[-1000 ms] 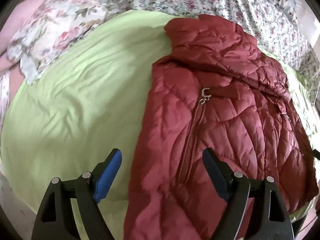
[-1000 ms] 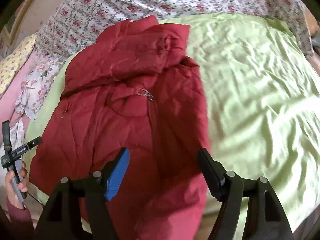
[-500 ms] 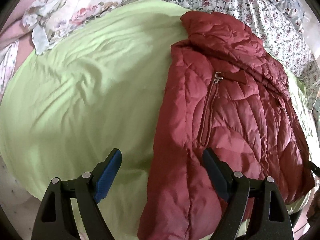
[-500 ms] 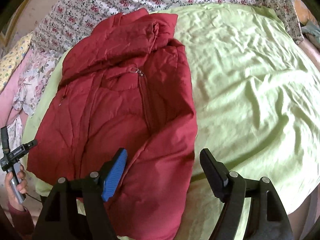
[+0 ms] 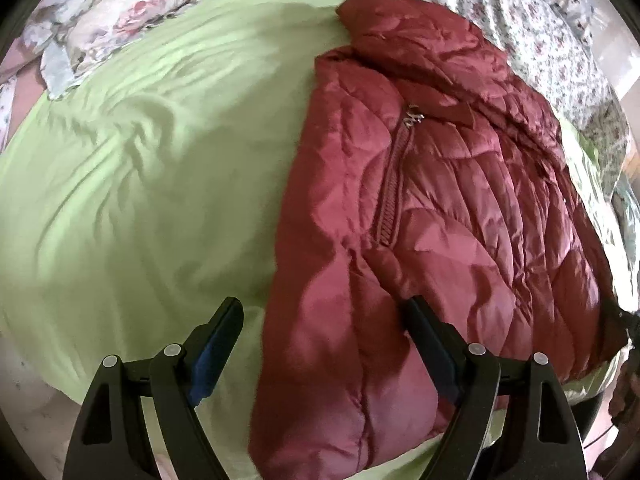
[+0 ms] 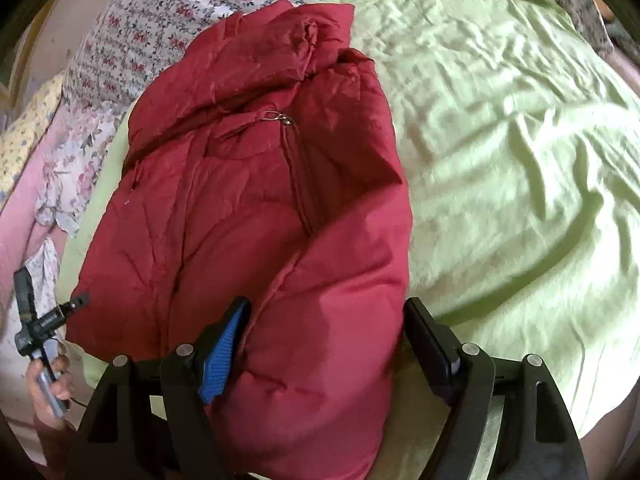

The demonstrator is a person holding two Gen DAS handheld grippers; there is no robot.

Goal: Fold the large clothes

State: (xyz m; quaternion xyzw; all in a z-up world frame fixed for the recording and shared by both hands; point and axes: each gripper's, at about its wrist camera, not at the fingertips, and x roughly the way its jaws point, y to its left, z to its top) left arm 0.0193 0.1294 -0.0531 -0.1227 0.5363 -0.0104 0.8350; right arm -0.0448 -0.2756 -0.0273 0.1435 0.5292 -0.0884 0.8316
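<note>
The red quilted jacket (image 6: 256, 200) lies on the green bedsheet (image 6: 500, 140), its long axis running from the near hem to the far collar. The right gripper (image 6: 326, 344) is released, and the near hem bulges between its spread fingers. The left gripper (image 5: 322, 338) is also released and empty, above the jacket's left edge. I judge the right one is nearer

left wrist view. a dark red quilted puffer jacket (image 5: 432, 220) lies folded lengthwise across the right half of the frame on a wrinkled light green sheet (image 5: 140, 184); its metal zipper pull (image 5: 412, 118) sits upper centre. floral bedding (image 5: 540, 12) borders the top. the left gripper (image 5: 324, 320), jaws spread, frames the jacket's near edge at the bottom.
</note>
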